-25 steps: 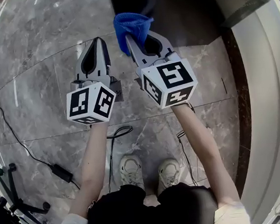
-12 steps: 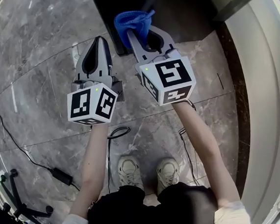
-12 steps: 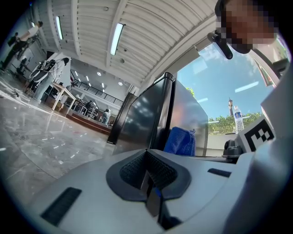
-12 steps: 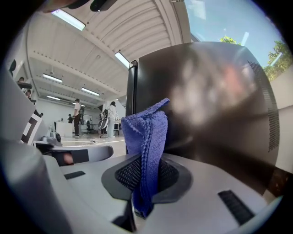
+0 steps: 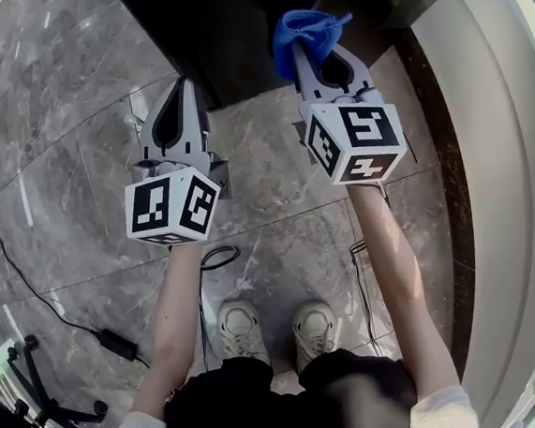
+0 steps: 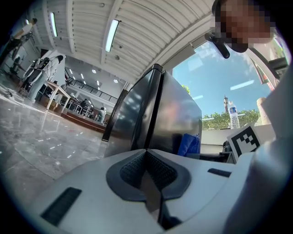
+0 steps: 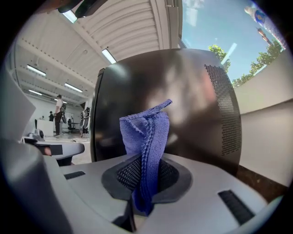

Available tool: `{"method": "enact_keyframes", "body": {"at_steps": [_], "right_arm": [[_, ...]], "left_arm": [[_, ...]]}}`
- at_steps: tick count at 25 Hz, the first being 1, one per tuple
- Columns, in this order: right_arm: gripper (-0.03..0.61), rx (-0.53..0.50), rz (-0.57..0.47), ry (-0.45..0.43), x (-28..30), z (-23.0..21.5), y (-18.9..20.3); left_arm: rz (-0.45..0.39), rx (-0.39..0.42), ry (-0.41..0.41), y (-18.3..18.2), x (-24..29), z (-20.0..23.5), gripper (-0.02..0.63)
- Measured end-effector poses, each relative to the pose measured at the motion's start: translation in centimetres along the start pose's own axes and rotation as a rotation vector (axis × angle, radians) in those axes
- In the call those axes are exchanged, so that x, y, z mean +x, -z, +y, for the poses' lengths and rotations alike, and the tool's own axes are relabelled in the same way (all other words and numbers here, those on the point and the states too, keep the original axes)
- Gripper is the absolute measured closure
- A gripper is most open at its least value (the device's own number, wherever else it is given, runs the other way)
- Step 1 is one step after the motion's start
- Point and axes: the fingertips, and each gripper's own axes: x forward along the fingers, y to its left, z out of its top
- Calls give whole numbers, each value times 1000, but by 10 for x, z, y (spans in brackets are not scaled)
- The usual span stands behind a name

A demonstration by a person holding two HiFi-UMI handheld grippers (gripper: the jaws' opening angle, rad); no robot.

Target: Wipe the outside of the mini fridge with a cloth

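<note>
The black mini fridge [image 5: 231, 33] stands on the marble floor at the top of the head view; its dark glossy side [image 7: 160, 105] fills the right gripper view, close ahead. My right gripper [image 5: 313, 49] is shut on a blue cloth [image 5: 299, 34], which sticks up between the jaws as a folded bunch [image 7: 146, 146] just short of the fridge. My left gripper [image 5: 180, 87] is shut with nothing in it, pointing at the fridge's corner [image 6: 155, 109]; the cloth [image 6: 190, 145] shows at its right.
A pale wall or counter [image 5: 509, 185] runs along the right with a dark skirting strip [image 5: 456, 218]. Black cables [image 5: 29, 278] and a power brick [image 5: 118, 343] lie on the floor at left. A stand's legs [image 5: 24, 420] sit at bottom left. My feet [image 5: 279, 330] are below.
Both grippers have moved forward toward the fridge. The right gripper with the cloth has shifted to the right and now reaches over the fridge's front edge.
</note>
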Motion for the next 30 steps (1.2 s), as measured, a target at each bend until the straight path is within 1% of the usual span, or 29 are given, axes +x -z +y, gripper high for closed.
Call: {"method": "enact_keyframes", "body": {"at_steps": [7, 11, 19, 21, 22, 24, 30], "right_arm": [[517, 33, -3, 103, -10, -54, 3], [517, 21, -7, 147, -16, -83, 4], [517, 53, -21, 256, -28, -142, 7], [517, 61, -26, 274, -29, -155, 7], [517, 58, -29, 279, -29, -161, 7], [517, 37, -33, 292, -31, -170, 6], [517, 33, -36, 328, -36, -188, 6]], "left_arm": [[19, 15, 35, 14, 15, -21, 610], [39, 27, 60, 26, 23, -34, 610], [85, 29, 78, 51, 32, -44, 611], [74, 30, 83, 52, 34, -46, 611], [72, 43, 88, 54, 36, -48, 610], [81, 70, 100, 59, 39, -53, 611], [101, 82, 108, 68, 39, -53, 611]]}}
